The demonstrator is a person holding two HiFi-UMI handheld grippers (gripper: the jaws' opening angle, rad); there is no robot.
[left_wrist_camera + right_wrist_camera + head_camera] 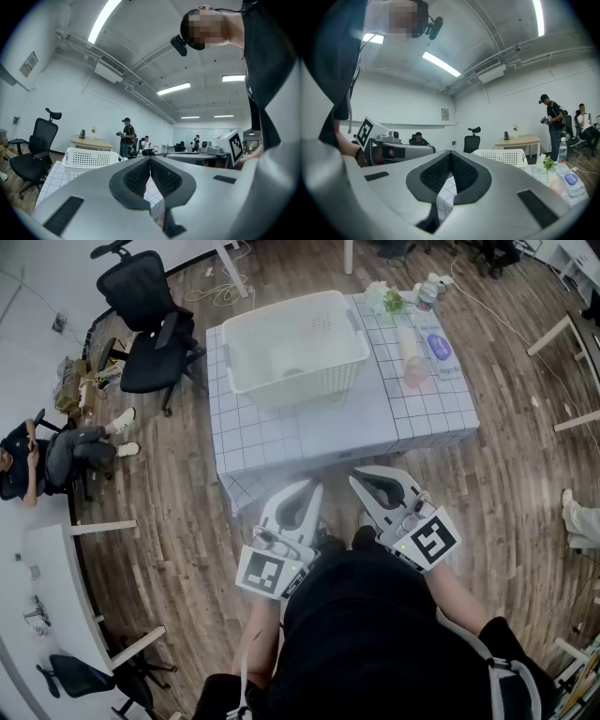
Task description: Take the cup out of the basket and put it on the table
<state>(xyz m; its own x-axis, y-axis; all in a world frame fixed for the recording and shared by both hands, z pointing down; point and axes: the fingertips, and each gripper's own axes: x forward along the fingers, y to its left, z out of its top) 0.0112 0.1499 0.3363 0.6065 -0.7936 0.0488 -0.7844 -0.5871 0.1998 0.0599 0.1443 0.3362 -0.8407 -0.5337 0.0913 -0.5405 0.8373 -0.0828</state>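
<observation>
White basket [246,326] stands on the table [330,432]; a pale cup [289,363] shows faintly inside it. Left gripper [313,487] and right gripper [357,480] are held level just short of the table, both with jaws closed on nothing.

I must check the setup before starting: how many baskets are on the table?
1. The white basket sits on the far left part of the checked table, left of the bottle. No second basket shows in any view.

Left hand-held gripper [314,487], right hand-held gripper [357,480], jaws together (both level)
</observation>
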